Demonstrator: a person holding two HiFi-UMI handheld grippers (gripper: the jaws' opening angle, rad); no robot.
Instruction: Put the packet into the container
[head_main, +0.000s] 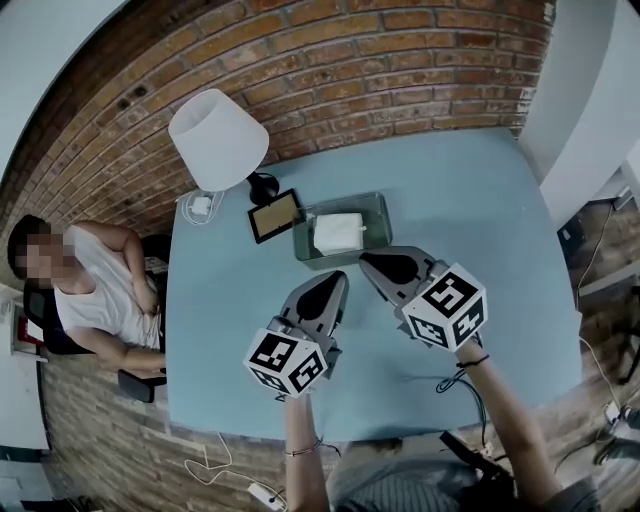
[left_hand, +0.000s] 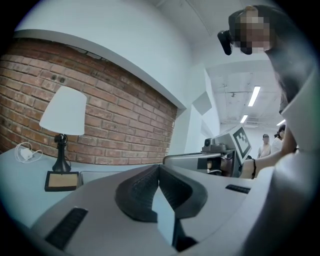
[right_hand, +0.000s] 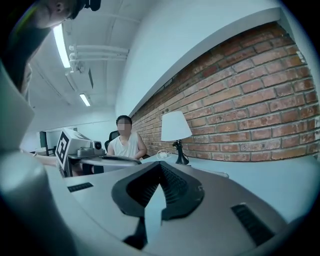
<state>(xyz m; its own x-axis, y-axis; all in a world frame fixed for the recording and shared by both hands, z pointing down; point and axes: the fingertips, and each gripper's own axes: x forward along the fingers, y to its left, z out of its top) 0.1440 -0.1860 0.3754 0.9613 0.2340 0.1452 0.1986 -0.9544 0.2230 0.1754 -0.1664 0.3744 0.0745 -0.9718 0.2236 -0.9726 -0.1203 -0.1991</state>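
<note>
Packet (head_main: 338, 232) sits in the container (head_main: 384, 222) near the table's (head_main: 480, 200) far edge, left gripper (head_main: 338, 280) and right gripper (head_main: 367, 262) both closed and empty just short of it; likely risk is a stray swing clipping its near wall.

Left gripper (head_main: 336, 278) and right gripper (head_main: 368, 260): both closed, both empty.
Both sit side by side just short of the container (head_main: 385, 215), tips pointing toward it, the right tip closer to it. Each pair of jaws meets at the tips with nothing between. The left forearm (head_main: 303, 450) and right forearm (head_main: 505, 410) trail back away from the container.
</note>
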